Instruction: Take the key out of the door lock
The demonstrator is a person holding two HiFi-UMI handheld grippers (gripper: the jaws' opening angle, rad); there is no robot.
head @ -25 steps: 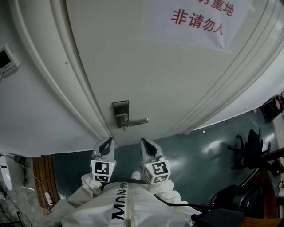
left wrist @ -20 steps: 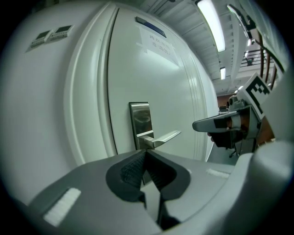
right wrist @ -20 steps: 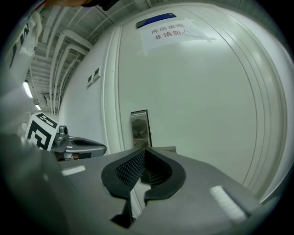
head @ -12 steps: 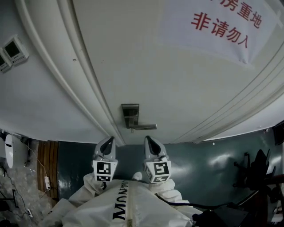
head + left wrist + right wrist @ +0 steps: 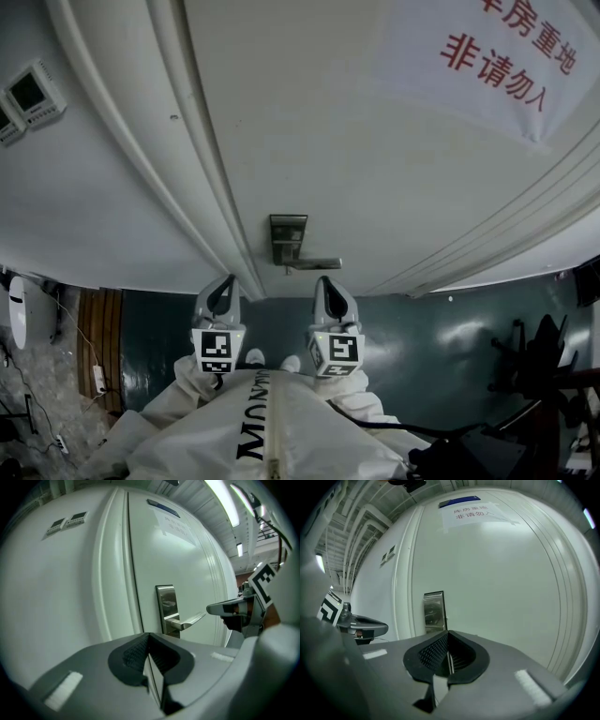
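- Closest of all is the person's white suit [image 5: 272, 441], well below the lock plate [image 5: 288, 234] in the head view
- The left hand-held gripper [image 5: 226, 281] is below the lock plate and a little to its left; its jaws are pressed together and hold nothing
- The right hand-held gripper [image 5: 326, 281] is below the lock plate and a little to its right; its jaws are closed too, with nothing in them
- Both are near the lock plate, but neither one touches it
- The shiny lock plate sits on the white door [image 5: 328, 141], and the handle [image 5: 317, 263] reaches out to the right from the low part of the plate
- A tiny bit pokes out just under the lock plate; I think it is the key [image 5: 287, 271], but it is too small to be sure
- So I judge the job has not really begun: the key looks to be in the lock, and it is not yet grabbed or pulled out
- I guess the key's long side points straight out from the lock plate, away from the door; the pictures do not show this well
- Farthest away is a paper sign [image 5: 487, 56] with red writing, high above the lock plate and to its right
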